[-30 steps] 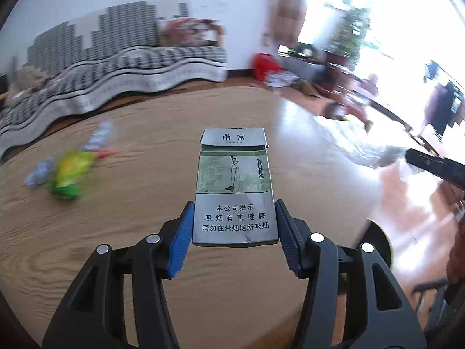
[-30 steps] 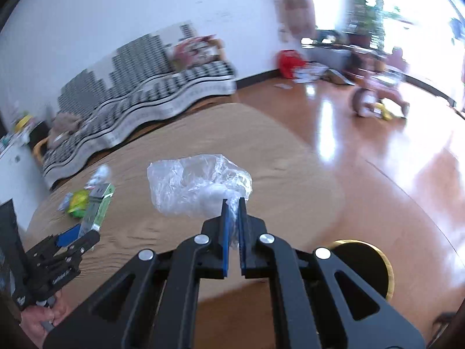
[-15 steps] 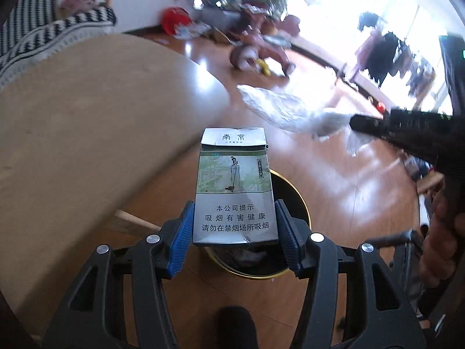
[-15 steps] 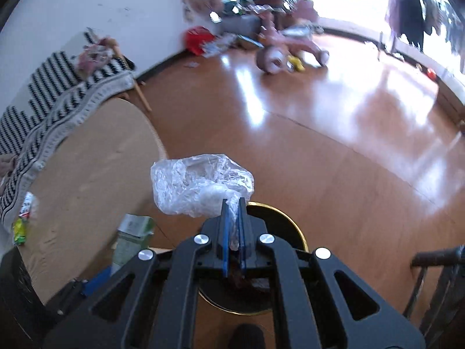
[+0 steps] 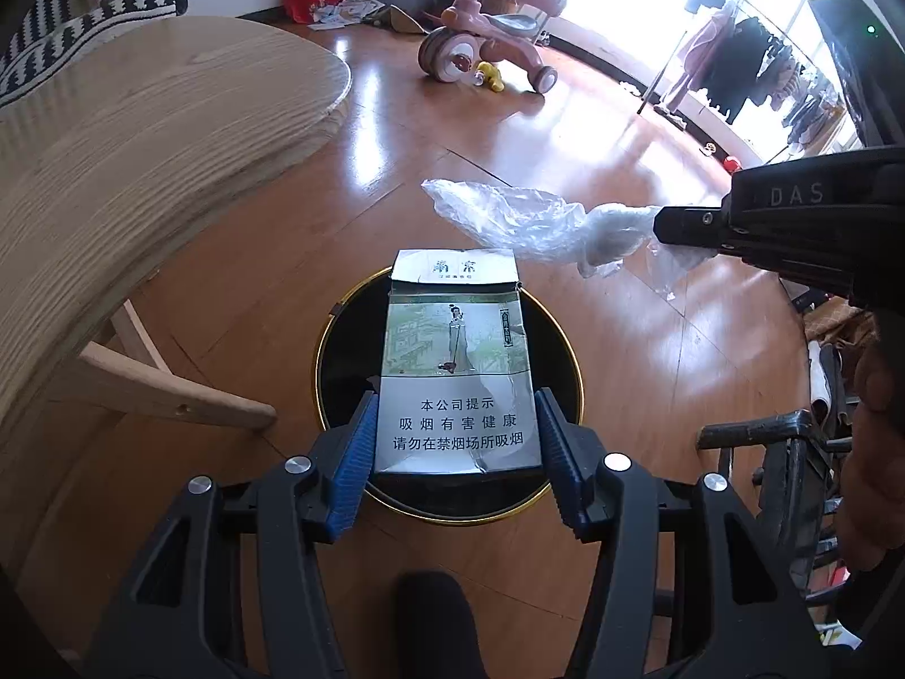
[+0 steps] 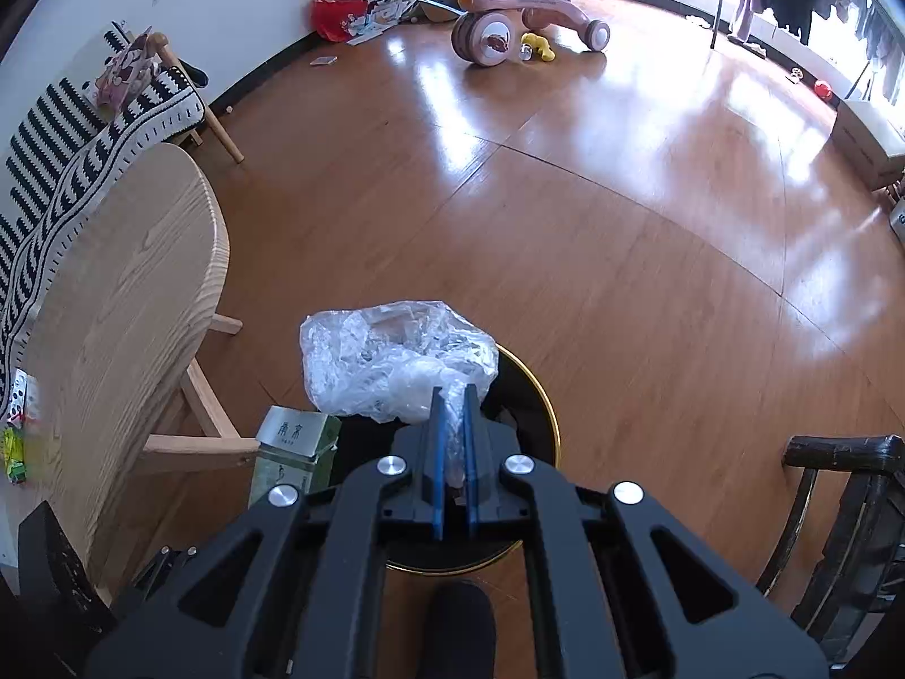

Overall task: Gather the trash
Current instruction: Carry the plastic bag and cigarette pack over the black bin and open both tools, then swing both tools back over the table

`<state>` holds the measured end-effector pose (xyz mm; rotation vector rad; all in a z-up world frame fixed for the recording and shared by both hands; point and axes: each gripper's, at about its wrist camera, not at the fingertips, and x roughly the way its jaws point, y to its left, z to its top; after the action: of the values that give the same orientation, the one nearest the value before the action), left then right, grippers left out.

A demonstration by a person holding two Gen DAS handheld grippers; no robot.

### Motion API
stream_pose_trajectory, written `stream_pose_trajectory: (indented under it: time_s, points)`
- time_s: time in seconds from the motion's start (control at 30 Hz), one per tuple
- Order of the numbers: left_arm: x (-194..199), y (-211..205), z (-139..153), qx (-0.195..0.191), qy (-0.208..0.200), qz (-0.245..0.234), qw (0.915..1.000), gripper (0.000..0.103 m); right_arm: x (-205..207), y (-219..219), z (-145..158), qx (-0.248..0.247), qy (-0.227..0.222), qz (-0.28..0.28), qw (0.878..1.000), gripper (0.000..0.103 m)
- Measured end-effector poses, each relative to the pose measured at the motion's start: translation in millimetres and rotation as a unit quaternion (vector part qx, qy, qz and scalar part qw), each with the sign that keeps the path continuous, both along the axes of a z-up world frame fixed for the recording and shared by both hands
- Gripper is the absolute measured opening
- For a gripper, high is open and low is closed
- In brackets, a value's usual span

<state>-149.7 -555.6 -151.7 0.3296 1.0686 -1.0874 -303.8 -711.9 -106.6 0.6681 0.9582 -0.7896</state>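
Both grippers swung from table [image 5: 141, 130] to bin [image 5: 339, 351], gripping carton [image 5: 458, 373] (left) and plastic [image 6: 390, 362].

We note strong daylight from windows [image 5: 780, 11] upper right, glare on floor [image 6: 650, 215], sharp focus, fisheye-curved dark corners.

Black, gold-rimmed bin [image 5: 339, 362]; pink tricycle [image 5: 481, 51]

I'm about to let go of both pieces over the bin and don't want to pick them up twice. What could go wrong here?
The crumpled plastic bag in the right gripper is light and hangs partly beyond the trash bin's gold rim, so it may drift onto the floor. The cigarette pack in the left gripper sits over the opening, but released tilted it could clip the rim.
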Motion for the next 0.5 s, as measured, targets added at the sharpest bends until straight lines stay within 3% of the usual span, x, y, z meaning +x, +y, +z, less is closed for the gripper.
stream_pose_trajectory:
  time_s: [0.17, 0.23, 0.3, 0.33, 0.37, 0.5]
  points:
    - [0, 2, 1, -0.002, 0.007, -0.006, 1.0, 0.054, 1, 1, 1, 0.0, 0.001, 0.001, 1.0, 0.006]
    - [1, 2, 1, 0.0, 0.007, -0.007, 0.9999, 0.073, 7, -2, 1, 0.002, 0.006, 0.003, 1.0, 0.007]
    - [1, 5, 3, -0.006, 0.005, -0.003, 1.0, 0.084, 5, -1, 4, 0.001, 0.001, 0.003, 1.0, 0.026]
    - [1, 6, 4, -0.008, 0.006, -0.002, 0.9999, 0.084, 5, 0, 6, -0.001, -0.003, 0.002, 1.0, 0.061]
    - [2, 7, 3, -0.008, 0.009, -0.001, 0.9999, 0.084, 4, 2, 10, -0.01, -0.01, 0.0, 1.0, 0.079]
    - [9, 15, 6, -0.006, 0.011, 0.009, 0.9999, 0.085, 8, 12, 21, -0.024, -0.027, 0.007, 0.999, 0.079]
